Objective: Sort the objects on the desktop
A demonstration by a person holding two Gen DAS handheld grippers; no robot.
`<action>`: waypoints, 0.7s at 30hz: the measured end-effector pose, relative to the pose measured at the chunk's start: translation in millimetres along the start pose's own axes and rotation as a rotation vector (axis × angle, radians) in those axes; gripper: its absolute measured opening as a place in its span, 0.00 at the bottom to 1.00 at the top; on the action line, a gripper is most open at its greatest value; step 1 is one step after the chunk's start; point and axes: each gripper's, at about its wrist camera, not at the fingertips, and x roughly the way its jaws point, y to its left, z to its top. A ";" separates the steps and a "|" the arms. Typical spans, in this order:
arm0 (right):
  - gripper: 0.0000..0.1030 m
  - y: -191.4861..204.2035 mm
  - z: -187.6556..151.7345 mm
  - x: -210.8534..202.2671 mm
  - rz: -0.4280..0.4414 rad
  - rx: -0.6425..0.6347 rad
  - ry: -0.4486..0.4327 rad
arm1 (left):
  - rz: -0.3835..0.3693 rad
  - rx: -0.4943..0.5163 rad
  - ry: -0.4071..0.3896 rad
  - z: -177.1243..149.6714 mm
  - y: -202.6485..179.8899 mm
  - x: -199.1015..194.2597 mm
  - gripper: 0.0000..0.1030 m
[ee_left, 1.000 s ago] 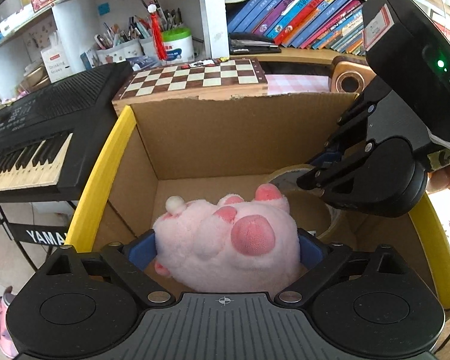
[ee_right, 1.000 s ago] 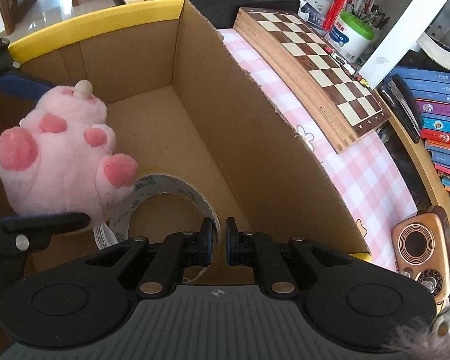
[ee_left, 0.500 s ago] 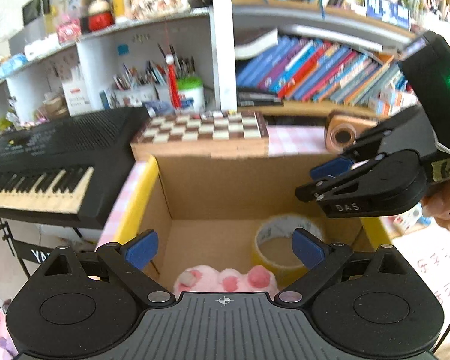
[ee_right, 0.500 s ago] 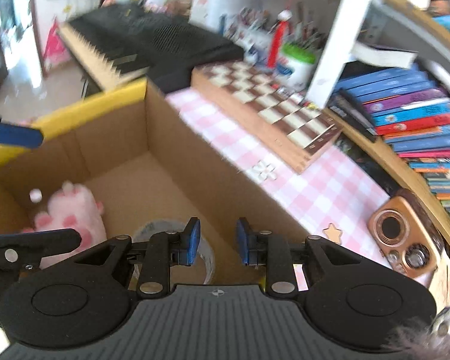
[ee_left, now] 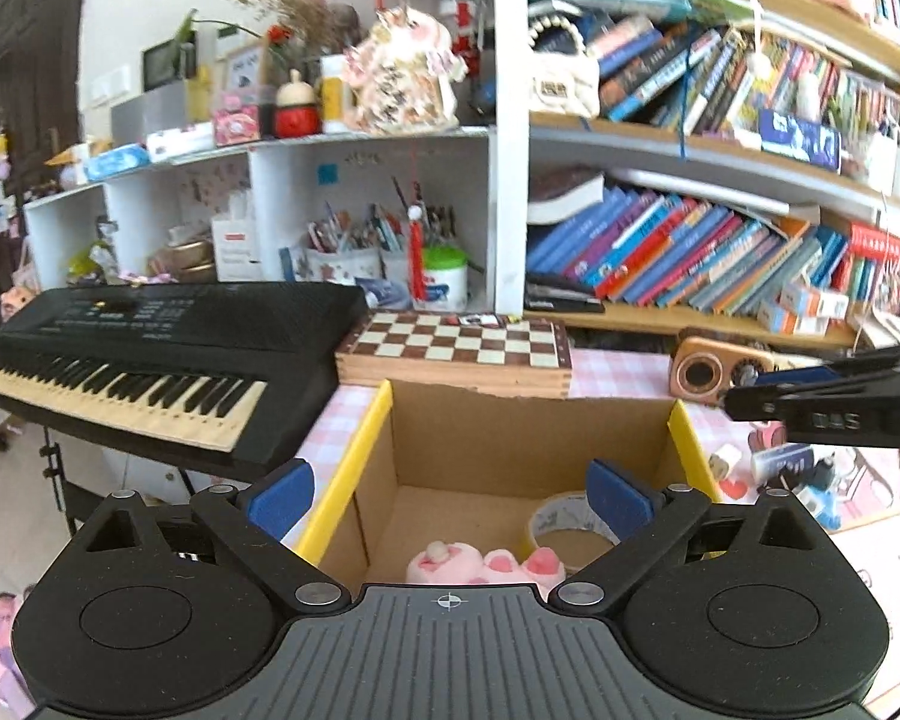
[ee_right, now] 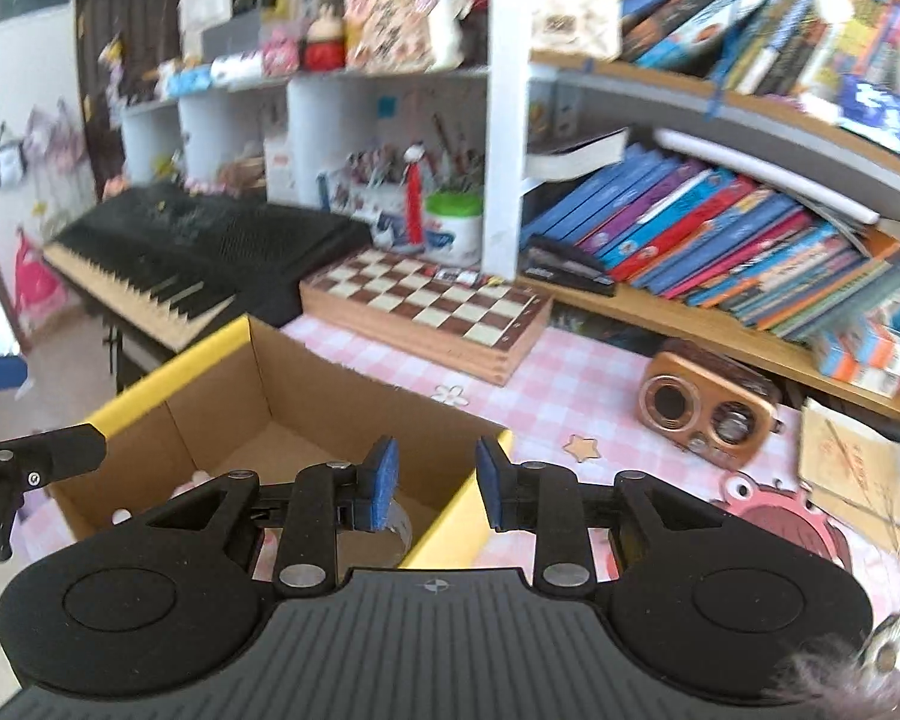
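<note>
Both claws are empty: the left gripper (ee_left: 448,495) stands wide apart above the cardboard box (ee_left: 510,420), and the right gripper (ee_right: 435,480) has just been opening, its blue pads a modest gap apart with nothing between them. Below them the pink plush toy (ee_left: 486,564) and the tape roll (ee_left: 570,531) lie side by side on the box floor, apparently dropped there as sorted. On the pink checked tablecloth (ee_right: 540,396), the copper radio (ee_right: 711,414) and chessboard (ee_right: 426,306) sit outside the box, likely next.
</note>
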 end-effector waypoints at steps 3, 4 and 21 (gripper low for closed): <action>0.30 -2.0 -7.4 -26.5 -0.032 0.050 -0.042 | 0.007 -0.027 -0.016 -3.7 3.9 -16.8 0.97; 0.30 -2.0 -11.0 -36.0 -0.043 0.068 -0.056 | 0.009 -0.032 -0.022 -5.1 4.9 -22.2 0.97; 0.37 20.2 -89.7 -144.2 -0.169 0.194 -0.115 | 0.033 -0.071 -0.066 -39.6 7.2 -102.1 1.00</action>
